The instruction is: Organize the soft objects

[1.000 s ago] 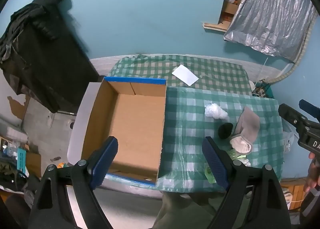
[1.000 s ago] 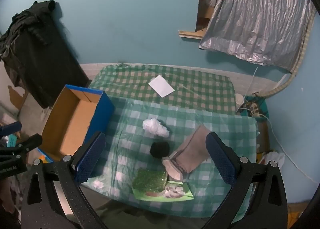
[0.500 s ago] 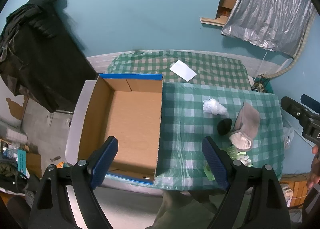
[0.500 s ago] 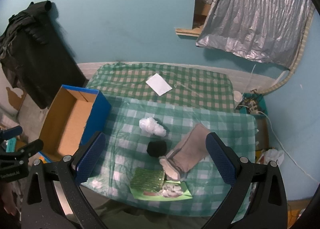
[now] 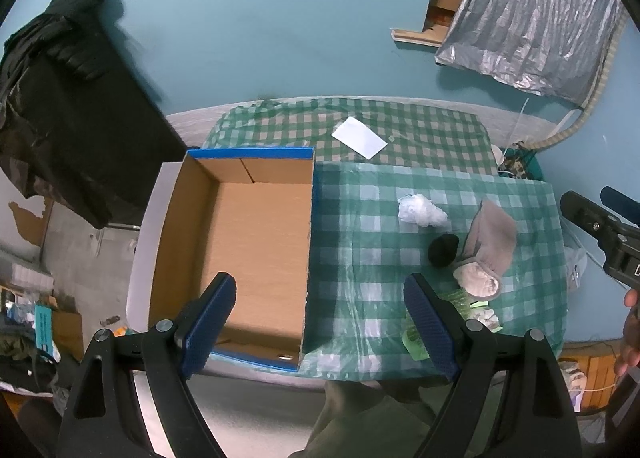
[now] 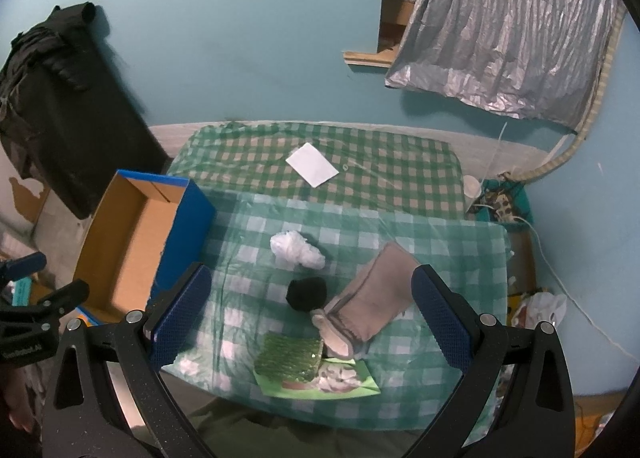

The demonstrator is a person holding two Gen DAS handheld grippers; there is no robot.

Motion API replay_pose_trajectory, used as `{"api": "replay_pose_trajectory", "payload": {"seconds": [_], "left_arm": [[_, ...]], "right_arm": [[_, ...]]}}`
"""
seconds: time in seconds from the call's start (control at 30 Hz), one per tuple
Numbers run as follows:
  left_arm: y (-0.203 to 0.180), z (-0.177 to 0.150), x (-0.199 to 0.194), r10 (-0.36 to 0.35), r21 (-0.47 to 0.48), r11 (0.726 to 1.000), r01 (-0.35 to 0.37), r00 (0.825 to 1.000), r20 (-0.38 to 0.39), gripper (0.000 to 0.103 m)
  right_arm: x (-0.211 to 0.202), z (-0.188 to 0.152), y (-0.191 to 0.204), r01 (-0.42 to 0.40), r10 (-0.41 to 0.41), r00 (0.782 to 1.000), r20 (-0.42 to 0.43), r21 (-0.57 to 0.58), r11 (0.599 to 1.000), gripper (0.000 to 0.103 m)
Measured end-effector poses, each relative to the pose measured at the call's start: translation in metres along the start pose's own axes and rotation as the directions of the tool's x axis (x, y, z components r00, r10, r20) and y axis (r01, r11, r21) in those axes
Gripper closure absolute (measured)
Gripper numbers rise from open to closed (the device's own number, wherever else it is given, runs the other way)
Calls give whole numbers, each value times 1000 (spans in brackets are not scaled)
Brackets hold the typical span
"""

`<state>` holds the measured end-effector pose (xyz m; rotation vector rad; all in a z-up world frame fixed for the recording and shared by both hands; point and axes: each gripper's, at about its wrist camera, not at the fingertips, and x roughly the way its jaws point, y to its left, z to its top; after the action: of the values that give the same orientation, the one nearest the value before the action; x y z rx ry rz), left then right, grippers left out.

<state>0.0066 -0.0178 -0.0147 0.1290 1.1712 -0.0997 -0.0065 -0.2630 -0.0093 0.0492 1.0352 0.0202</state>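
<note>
An empty cardboard box (image 5: 256, 242) with blue outer sides sits at the left end of the green checkered table (image 5: 360, 258); it also shows in the right wrist view (image 6: 132, 242). To its right lie a crumpled white wad (image 6: 296, 248), a black soft ball (image 6: 307, 293), a grey-beige sock (image 6: 368, 302) and a green bubble-wrap piece (image 6: 289, 357). The same wad (image 5: 422, 211), ball (image 5: 443, 249) and sock (image 5: 486, 248) show in the left wrist view. My left gripper (image 5: 318, 326) is open and empty, high above the box's near right edge. My right gripper (image 6: 312, 318) is open and empty, high above the soft objects.
A white card (image 6: 312, 164) lies on the far part of the table. A green sheet with white scraps (image 6: 340, 380) lies under the bubble wrap at the near edge. Black clothing (image 5: 60, 106) hangs at the left; a silver foil sheet (image 6: 508, 30) hangs on the blue wall.
Both views have drifted slightly up and back, so the table looks a little smaller and lower. Nothing on the table has moved. Both grippers stay open.
</note>
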Motion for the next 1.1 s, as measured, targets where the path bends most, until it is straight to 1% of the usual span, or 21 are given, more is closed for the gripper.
{"api": "replay_pose_trajectory", "payload": {"seconds": [1.1], "left_arm": [[-5, 2, -1, 5, 6, 1000, -5, 1000, 0, 16]], "right_arm": [[-1, 2, 0, -2, 2, 1000, -3, 2, 1000, 2]]}}
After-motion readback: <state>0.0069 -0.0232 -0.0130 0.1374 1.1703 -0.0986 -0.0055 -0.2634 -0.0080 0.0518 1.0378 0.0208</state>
